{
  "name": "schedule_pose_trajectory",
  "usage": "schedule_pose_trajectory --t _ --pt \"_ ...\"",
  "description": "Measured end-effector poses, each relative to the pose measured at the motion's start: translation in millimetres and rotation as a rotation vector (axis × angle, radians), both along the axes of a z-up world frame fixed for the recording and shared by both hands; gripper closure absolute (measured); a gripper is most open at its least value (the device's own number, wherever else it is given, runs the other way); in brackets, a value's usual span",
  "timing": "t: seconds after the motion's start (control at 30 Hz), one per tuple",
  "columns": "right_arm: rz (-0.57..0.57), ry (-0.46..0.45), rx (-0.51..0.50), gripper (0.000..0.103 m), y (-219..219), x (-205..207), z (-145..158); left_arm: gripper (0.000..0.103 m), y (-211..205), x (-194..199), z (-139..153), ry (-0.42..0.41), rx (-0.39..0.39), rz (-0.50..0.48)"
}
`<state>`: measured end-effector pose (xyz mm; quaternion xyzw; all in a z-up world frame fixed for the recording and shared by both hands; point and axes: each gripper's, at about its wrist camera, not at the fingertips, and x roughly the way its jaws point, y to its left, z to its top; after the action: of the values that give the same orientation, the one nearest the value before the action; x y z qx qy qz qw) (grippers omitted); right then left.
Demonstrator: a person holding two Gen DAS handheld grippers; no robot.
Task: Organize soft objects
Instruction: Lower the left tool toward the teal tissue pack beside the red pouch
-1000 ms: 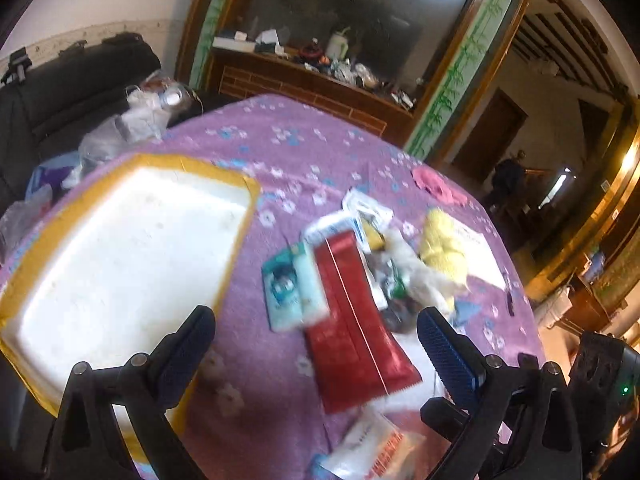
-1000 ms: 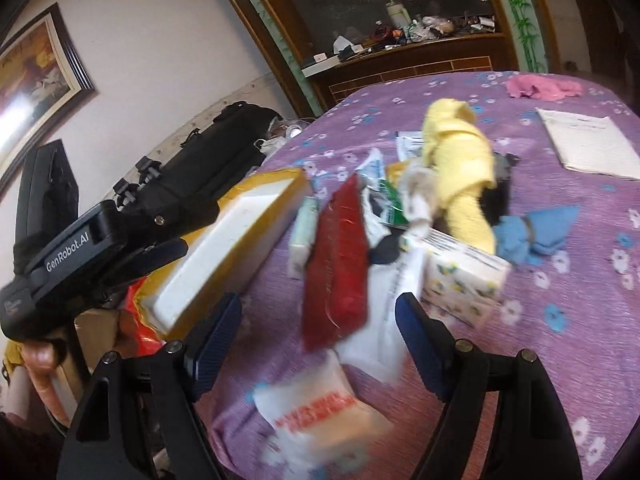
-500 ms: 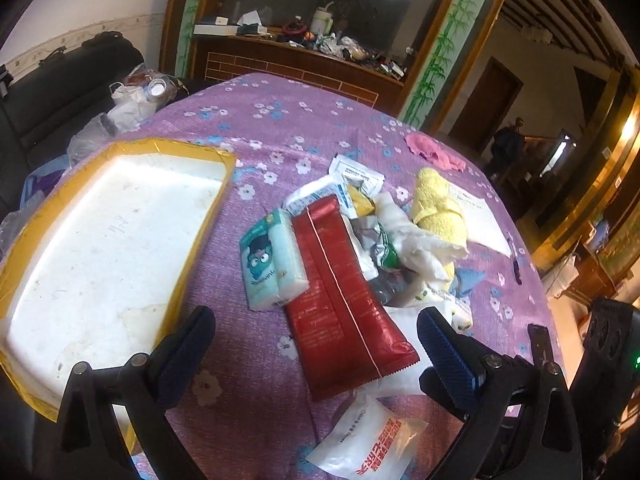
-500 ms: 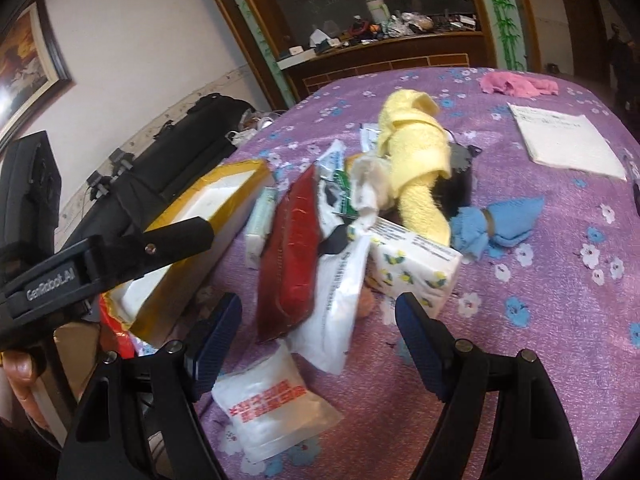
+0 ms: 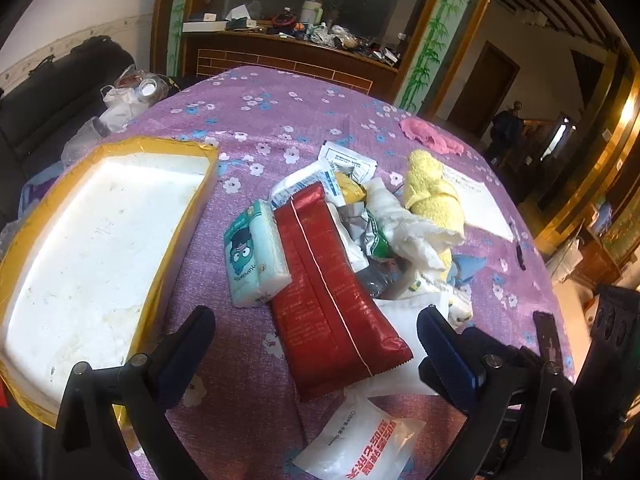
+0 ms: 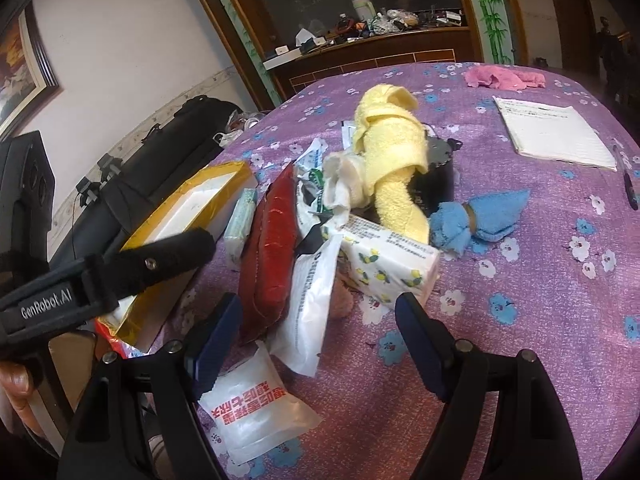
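Observation:
A heap of soft things lies on the purple flowered tablecloth (image 5: 280, 120). It holds a red pouch (image 5: 332, 304) (image 6: 272, 256), a teal tissue pack (image 5: 254, 254), a yellow towel (image 5: 432, 196) (image 6: 392, 152), a lemon-print tissue pack (image 6: 384, 260), a blue cloth (image 6: 480, 216) and a white sachet with red print (image 5: 360, 440) (image 6: 252, 412). My left gripper (image 5: 316, 340) hangs open over the red pouch's near end. My right gripper (image 6: 320, 336) is open above the white plastic bag (image 6: 312, 304). Neither holds anything.
A white foam box with yellow taped rim (image 5: 100, 240) (image 6: 192, 208) lies open at the left. A pink cloth (image 5: 432, 136) (image 6: 504, 78), a paper pad (image 6: 556, 136) and a pen (image 6: 624, 172) lie farther off. A black bag (image 6: 160, 168) is beyond the table's left edge.
Both views have shifted slightly, so the heap sits a little differently in frame and looks sharper. Both grippers stay open. Nothing on the table has moved.

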<state>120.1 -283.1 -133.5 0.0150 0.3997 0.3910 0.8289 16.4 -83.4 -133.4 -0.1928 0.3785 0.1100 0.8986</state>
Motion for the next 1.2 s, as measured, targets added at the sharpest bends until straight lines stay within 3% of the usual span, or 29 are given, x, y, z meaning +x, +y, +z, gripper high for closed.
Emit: schedule_pose_trajectory --t 0.37,0.47,0.63,0.77,0.87,1.03,1.13,1.2 --pt "-0.001 0.009 0.080 0.031 -25.7 8.7 9.8 0.005 -8.4 23.3 -0.4 0.026 -0.057 -0.061" --pt "0.030 -0.035 0.085 0.031 -39.6 8.1 19.0 0.005 -11.1 27.4 -4.0 0.036 -0.084 -0.067" --pt "0.035 -0.148 0.136 0.031 -108.0 4.9 51.3 0.005 -12.9 30.7 -3.9 0.033 -0.095 -0.065" --pt "-0.017 -0.223 0.019 0.031 -170.4 38.2 57.6 0.005 -12.9 33.7 -1.8 0.023 -0.102 -0.059" --pt "-0.023 -0.174 -0.089 0.031 -193.1 73.2 39.6 0.005 -12.9 35.4 -3.2 0.028 -0.108 -0.052" --pt "-0.022 -0.092 -0.304 0.031 -185.7 117.7 -6.3 0.005 -12.4 37.9 -3.4 0.027 -0.117 -0.044" --pt "-0.141 -0.164 -0.309 0.031 -188.3 134.2 15.9 0.006 -12.4 37.2 -2.5 0.025 -0.109 -0.045" --pt "-0.162 -0.202 -0.214 0.031 -183.3 121.6 43.4 0.005 -10.6 35.2 -3.1 0.026 -0.104 -0.035"
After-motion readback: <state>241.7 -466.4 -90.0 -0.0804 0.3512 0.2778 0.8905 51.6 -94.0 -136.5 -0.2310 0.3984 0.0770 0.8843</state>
